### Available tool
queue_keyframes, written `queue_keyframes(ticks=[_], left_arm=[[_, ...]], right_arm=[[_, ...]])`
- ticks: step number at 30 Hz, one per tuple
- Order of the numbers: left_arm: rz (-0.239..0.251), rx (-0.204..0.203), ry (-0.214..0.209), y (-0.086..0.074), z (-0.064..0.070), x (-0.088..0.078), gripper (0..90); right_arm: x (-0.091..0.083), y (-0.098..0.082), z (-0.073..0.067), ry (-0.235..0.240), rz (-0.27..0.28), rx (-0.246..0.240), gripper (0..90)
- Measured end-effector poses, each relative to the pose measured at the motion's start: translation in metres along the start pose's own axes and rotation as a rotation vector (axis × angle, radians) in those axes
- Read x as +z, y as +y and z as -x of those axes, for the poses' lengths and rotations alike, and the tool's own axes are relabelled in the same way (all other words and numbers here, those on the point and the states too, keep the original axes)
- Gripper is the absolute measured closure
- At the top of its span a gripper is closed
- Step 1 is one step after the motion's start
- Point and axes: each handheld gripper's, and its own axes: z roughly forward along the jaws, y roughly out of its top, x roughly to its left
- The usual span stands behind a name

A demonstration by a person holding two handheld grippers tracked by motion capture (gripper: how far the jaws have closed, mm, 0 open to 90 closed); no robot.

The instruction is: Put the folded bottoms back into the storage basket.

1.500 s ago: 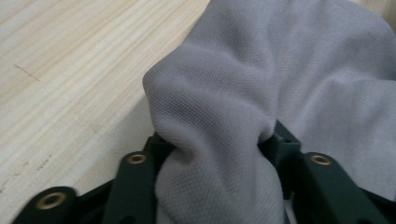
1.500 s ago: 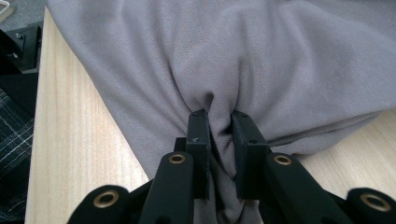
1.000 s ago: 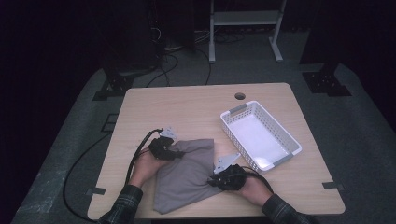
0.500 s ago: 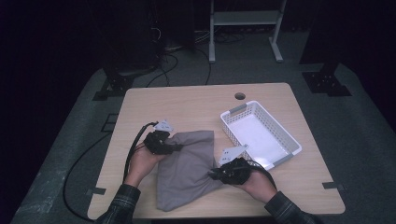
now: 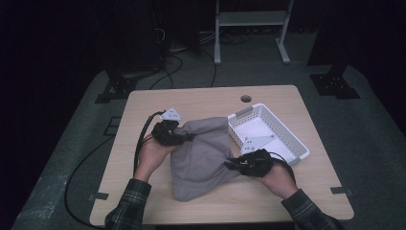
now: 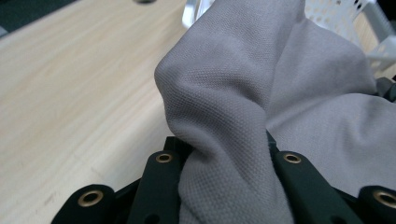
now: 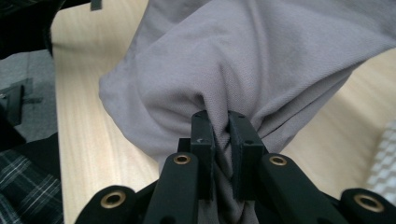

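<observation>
In the left gripper view the grey cloth [image 6: 233,107] bulges over the left gripper [image 6: 224,154], hiding its pads, and covers most of the white basket [image 6: 345,18], which the top edge cuts off. Beside the cloth, the worktop [image 6: 70,84] blurs.

Both forearms reach over the table, the left hand-held gripper [image 5: 184,136] and right hand-held gripper [image 5: 230,164] clamped tight.

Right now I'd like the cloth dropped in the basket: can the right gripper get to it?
Probably yes. The white basket sits just beyond the right gripper, nothing between them. Its jaws are shut on the grey cloth, whose other side the left gripper also holds.
</observation>
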Motion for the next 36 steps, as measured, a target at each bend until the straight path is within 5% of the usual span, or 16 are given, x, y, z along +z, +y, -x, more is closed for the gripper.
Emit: queue_keyframes(ticks=[18, 26, 36], left_arm=[[0.093, 0.003, -0.025, 0.073, 0.014, 0.021, 72.4], [0.110, 0.013, -0.057, 0.111, 0.022, 0.050, 72.4], [0.109, 0.000, -0.089, 0.139, 0.028, 0.101, 72.5]], right_arm=[[-0.077, 0.014, 0.038, -0.134, 0.063, 0.007, 81.1], [-0.121, 0.011, 0.067, -0.230, 0.069, 0.029, 81.2], [-0.148, -0.003, 0.099, -0.301, 0.038, 0.076, 81.1]])
